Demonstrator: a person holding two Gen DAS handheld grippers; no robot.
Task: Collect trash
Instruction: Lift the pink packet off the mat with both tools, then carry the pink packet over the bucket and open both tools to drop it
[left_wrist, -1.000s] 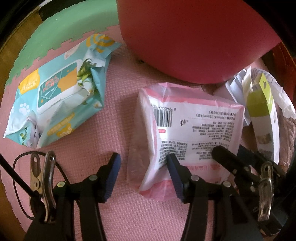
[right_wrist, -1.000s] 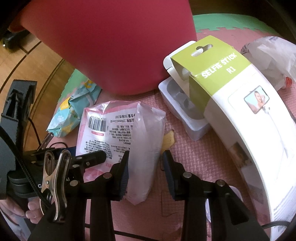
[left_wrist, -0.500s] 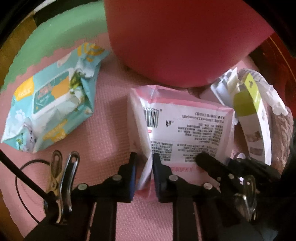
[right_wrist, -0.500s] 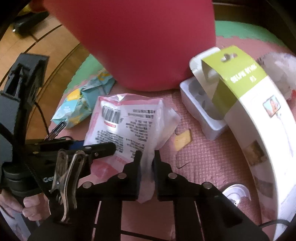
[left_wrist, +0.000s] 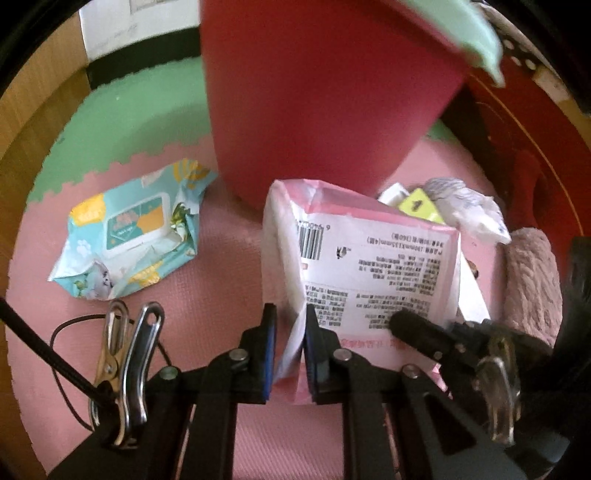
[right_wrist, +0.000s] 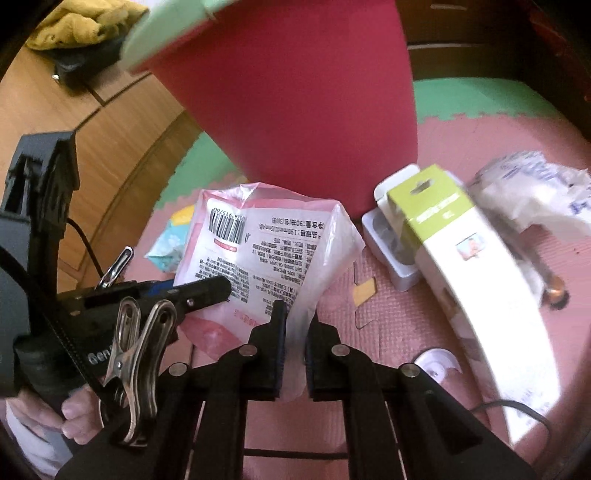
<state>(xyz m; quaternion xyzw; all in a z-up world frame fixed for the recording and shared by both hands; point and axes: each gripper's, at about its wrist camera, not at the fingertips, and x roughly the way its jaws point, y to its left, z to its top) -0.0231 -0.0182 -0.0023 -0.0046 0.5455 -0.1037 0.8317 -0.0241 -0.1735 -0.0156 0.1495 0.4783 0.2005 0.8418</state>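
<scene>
Both tools grip the pink packet (left_wrist: 369, 266): left tool (left_wrist: 288, 339) and right tool (right_wrist: 295, 343) clamped on its near corners, just before the red bin (right_wrist: 295, 92); keep both level, clear the rim, then release

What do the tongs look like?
Both tongs are black with silver bolts. The left tongs and right tongs have blue pads inside their fingers. Each carries a shiny metal clip on its left side, with thin black cables trailing nearby.
</scene>
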